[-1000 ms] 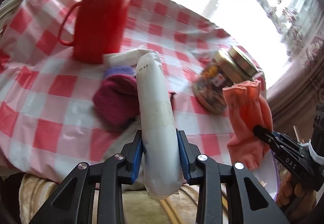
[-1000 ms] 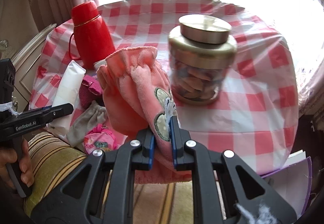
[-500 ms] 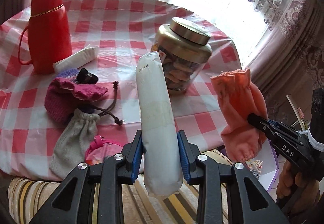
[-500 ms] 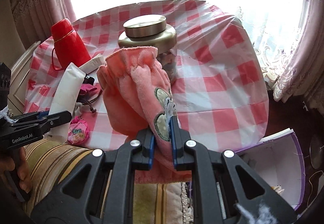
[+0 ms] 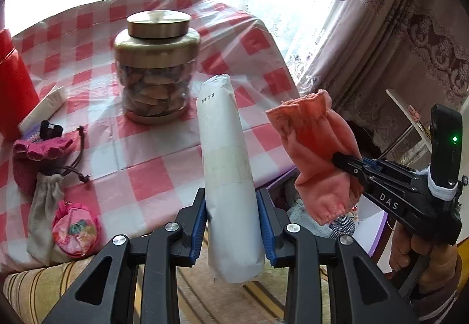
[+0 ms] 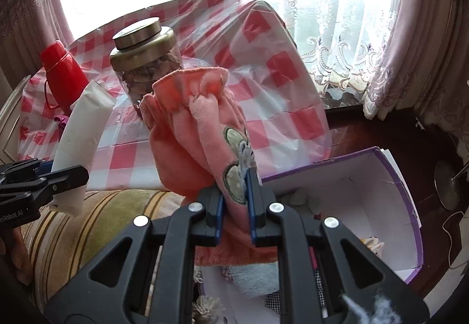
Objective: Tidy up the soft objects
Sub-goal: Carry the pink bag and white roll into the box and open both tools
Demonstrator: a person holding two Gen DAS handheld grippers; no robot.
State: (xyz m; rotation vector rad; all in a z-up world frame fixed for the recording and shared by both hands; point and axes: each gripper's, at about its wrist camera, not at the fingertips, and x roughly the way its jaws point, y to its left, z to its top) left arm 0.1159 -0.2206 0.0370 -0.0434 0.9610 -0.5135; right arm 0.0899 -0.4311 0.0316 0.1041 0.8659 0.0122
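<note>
My left gripper (image 5: 231,224) is shut on a long white soft packet (image 5: 227,165), which stands up between the blue pads, off the table's near edge. My right gripper (image 6: 236,200) is shut on a pink fleece pouch (image 6: 190,124) with a round appliqué; the same pouch (image 5: 313,148) shows to the right in the left wrist view. Below the right gripper stands a white box with purple edges (image 6: 381,195), with several soft items inside. On the checked tablecloth (image 5: 152,174) lie a magenta knitted pouch (image 5: 32,154), a beige drawstring bag (image 5: 44,206) and a small pink floral purse (image 5: 76,233).
A glass jar with a brass lid (image 5: 156,66) stands mid-table and a red flask (image 6: 63,74) at the left. A striped cushion (image 6: 88,224) lies under the table's near edge. Curtains (image 5: 395,39) and a window close off the far side and right. A person's hand (image 5: 425,259) holds the right gripper.
Both grippers have swung to the right with their loads, from over the table to its right end. The purple-edged box has come into view under the right gripper.
</note>
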